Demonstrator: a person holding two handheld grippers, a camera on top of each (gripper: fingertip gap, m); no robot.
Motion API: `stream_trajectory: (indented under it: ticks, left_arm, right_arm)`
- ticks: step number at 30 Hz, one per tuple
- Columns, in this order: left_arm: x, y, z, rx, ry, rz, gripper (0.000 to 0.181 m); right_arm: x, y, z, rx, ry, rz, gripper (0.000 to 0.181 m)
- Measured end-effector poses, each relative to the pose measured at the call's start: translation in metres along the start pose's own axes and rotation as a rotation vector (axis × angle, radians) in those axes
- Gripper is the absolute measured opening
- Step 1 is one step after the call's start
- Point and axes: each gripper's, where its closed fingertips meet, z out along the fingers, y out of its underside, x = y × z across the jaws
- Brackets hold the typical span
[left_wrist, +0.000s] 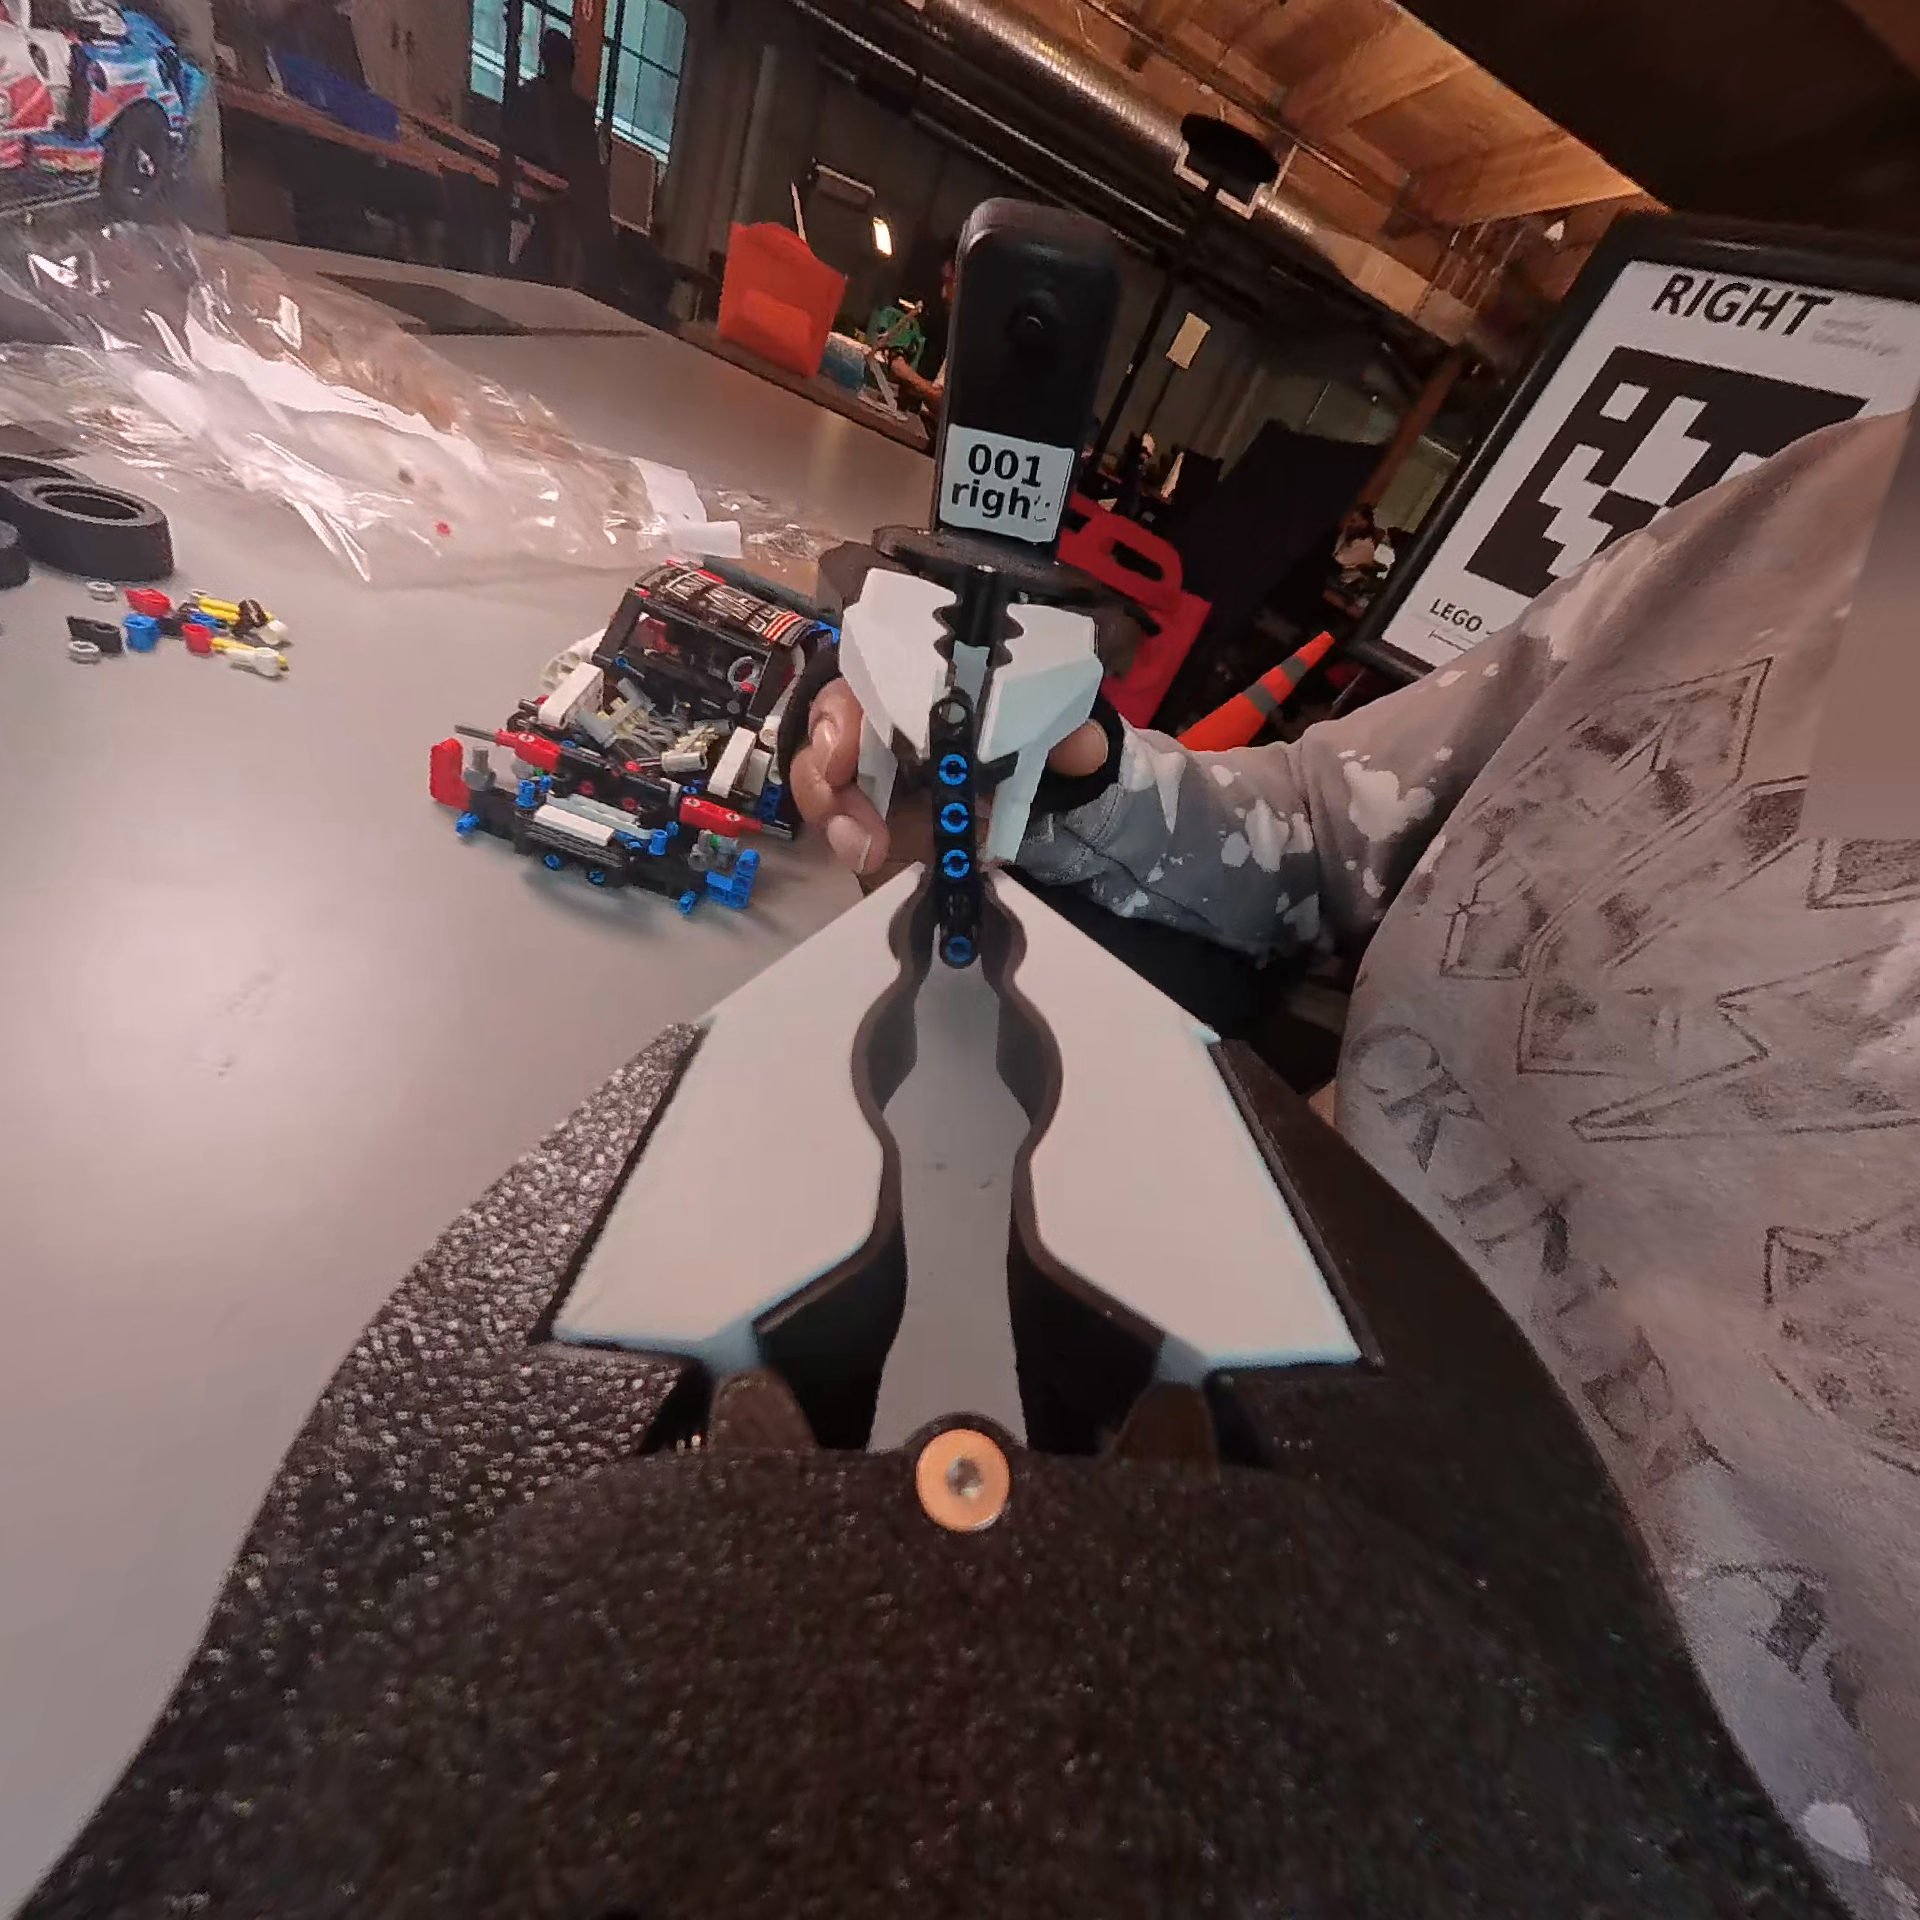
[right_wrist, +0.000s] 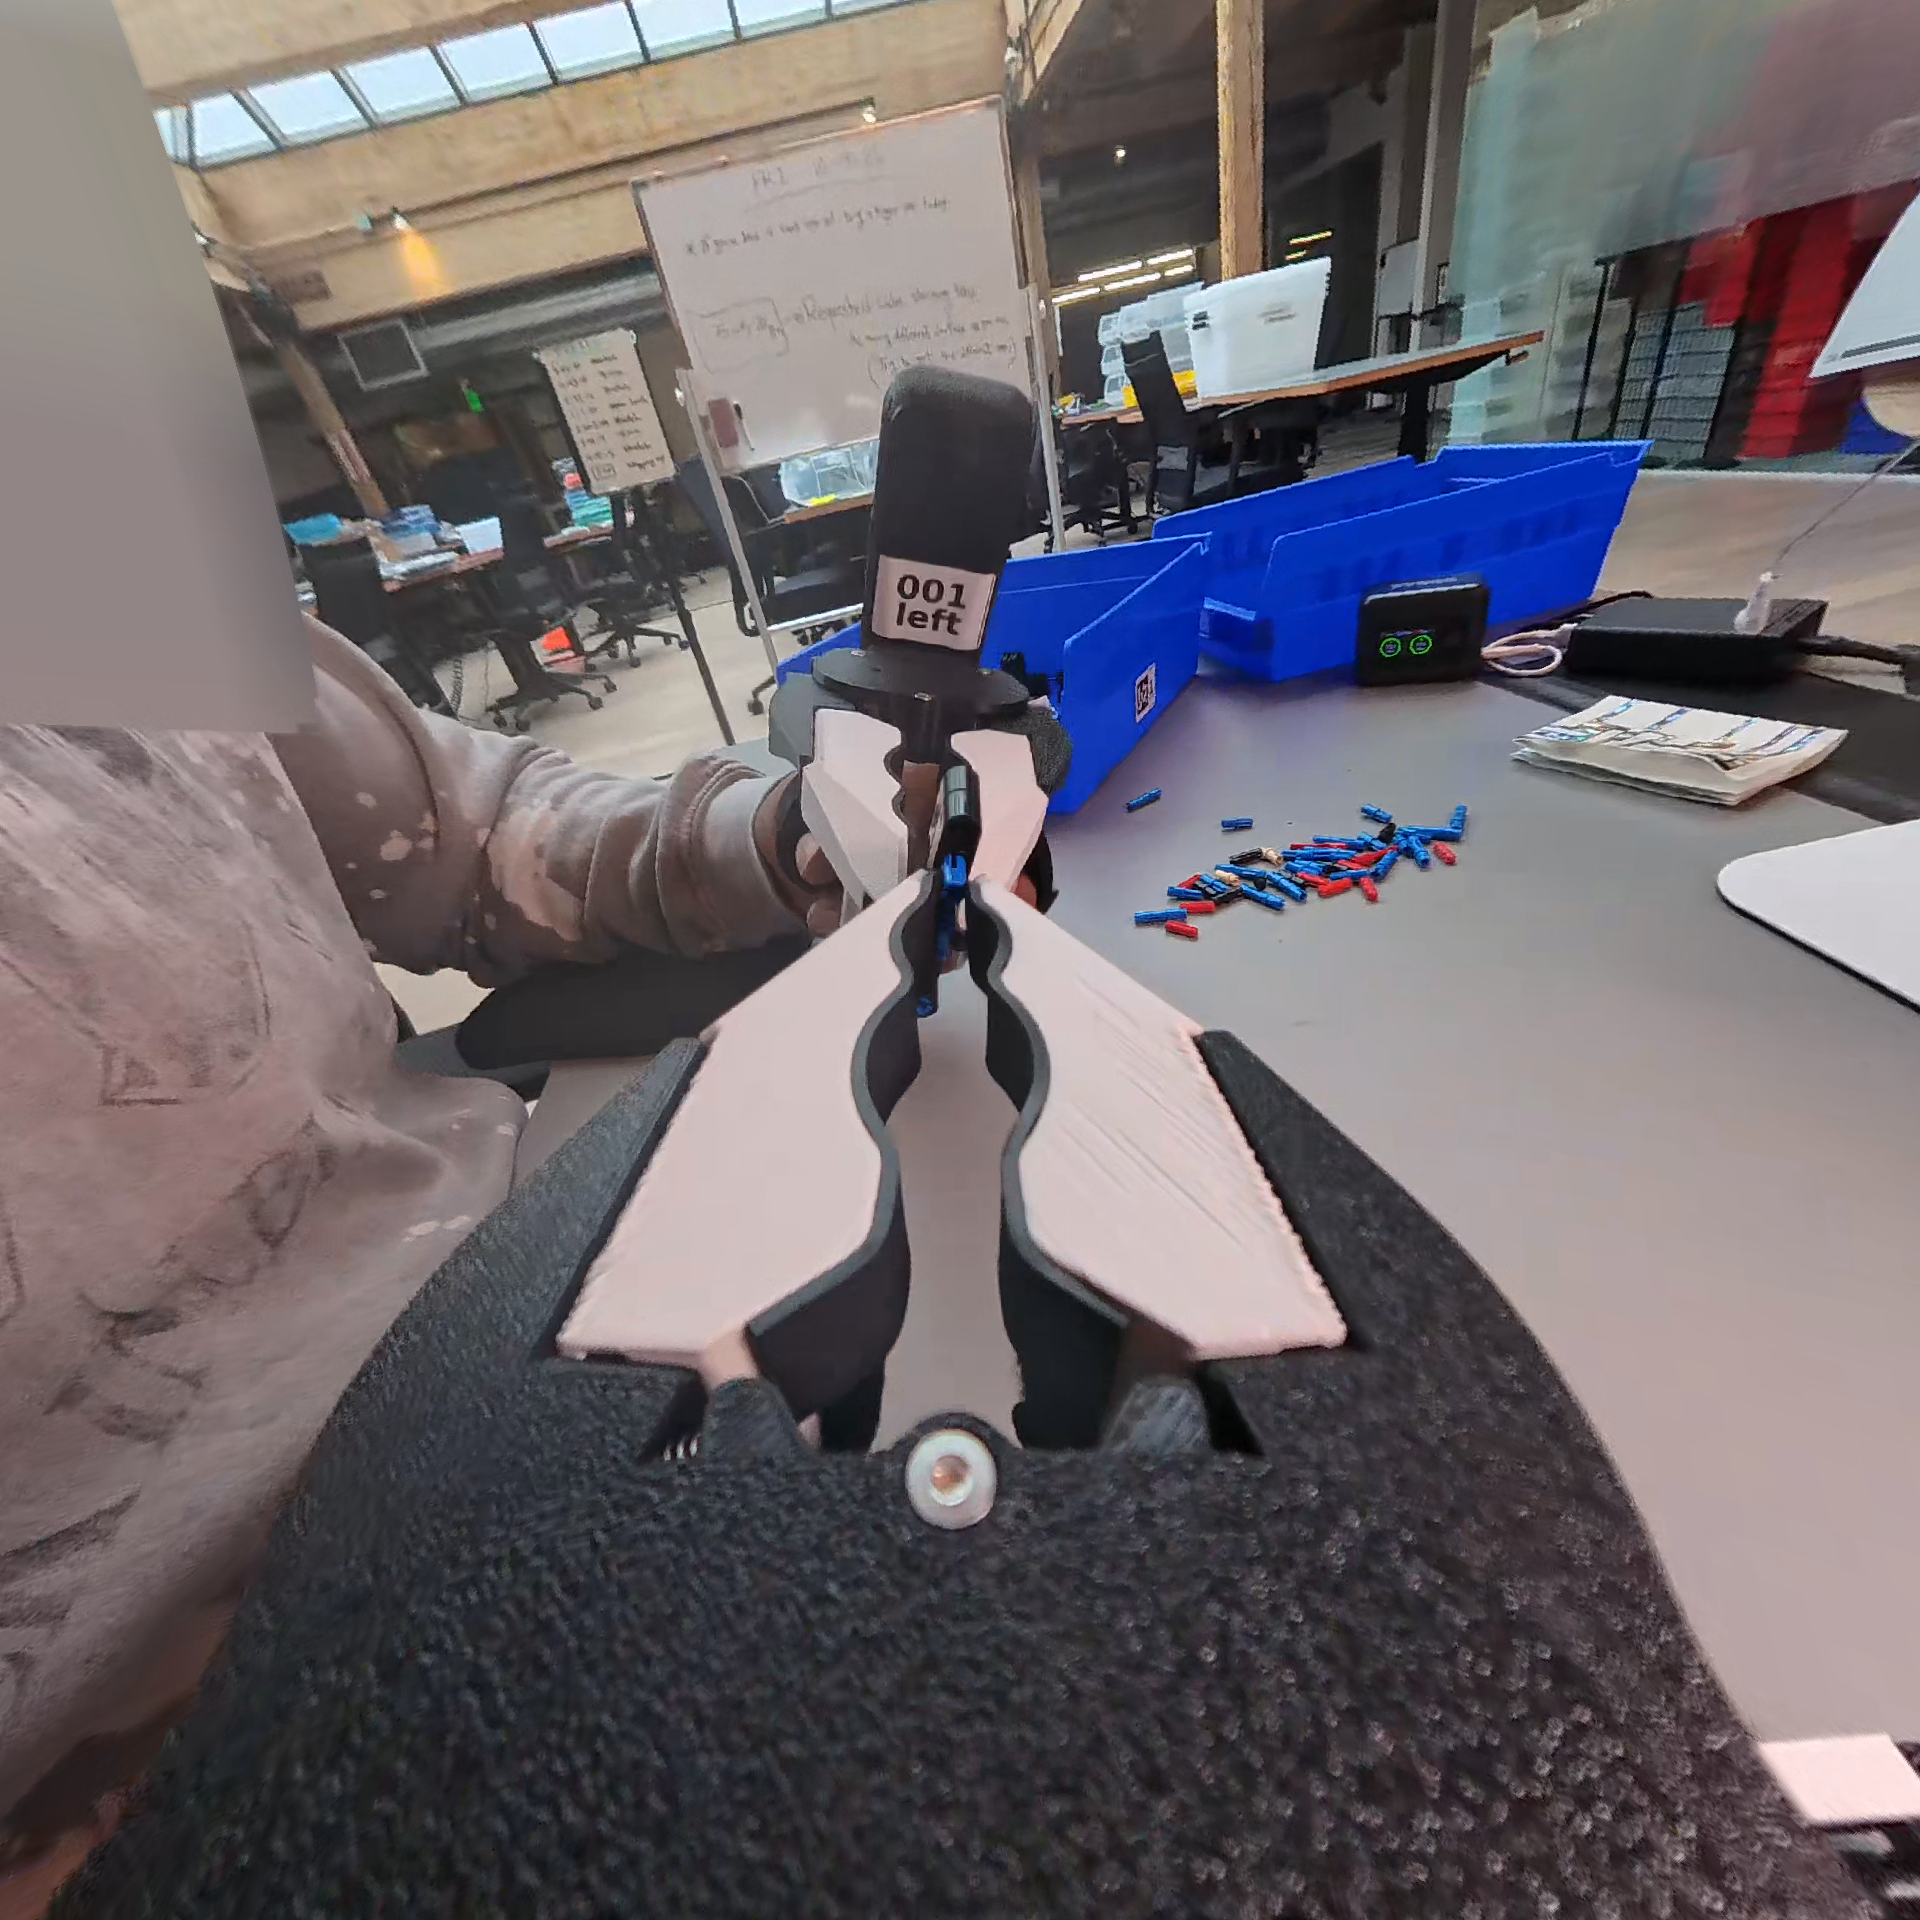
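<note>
Black holed beam (left_wrist: 954, 831) with blue pins, long axis bridging both tips: left tool (left_wrist: 956, 914) and right tool (right_wrist: 948, 914) each pinching an end above grey bench (left_wrist: 312, 987).

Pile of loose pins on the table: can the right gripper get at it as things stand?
Probably not yet. The way to the pile looks free, but the right gripper is shut on a black beam that the left gripper also grips.
</note>
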Motion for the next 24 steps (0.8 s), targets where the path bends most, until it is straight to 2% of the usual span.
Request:
stream_trajectory:
  ticks: [5, 7, 8, 12, 15, 24]
  left_arm:
    - [0.000, 0.007, 0.004, -0.033, 0.015, -0.036, 0.016]
    - [-0.001, 0.006, 0.005, -0.027, 0.008, -0.040, 0.014]
    - [-0.002, 0.007, 0.005, -0.028, 0.005, -0.049, 0.007]
    - [0.004, -0.004, 0.004, 0.056, 0.089, -0.162, 0.004]
    - [0.010, -0.015, 0.001, 0.143, 0.168, -0.264, 0.003]
    - [0.010, -0.015, 0.003, 0.152, 0.177, -0.293, 0.003]
  right_arm:
    - [0.002, 0.010, 0.003, -0.055, -0.004, 0.034, 0.003]
    - [0.001, 0.016, 0.005, -0.088, -0.010, 0.039, 0.003]
    - [-0.001, 0.018, 0.006, -0.094, -0.018, 0.041, 0.003]
    - [-0.006, 0.009, 0.005, -0.041, -0.056, 0.089, 0.004]
    - [-0.006, 0.001, 0.000, -0.004, -0.078, 0.117, 0.014]
    - [-0.007, -0.001, -0.001, 0.013, -0.089, 0.118, 0.014]
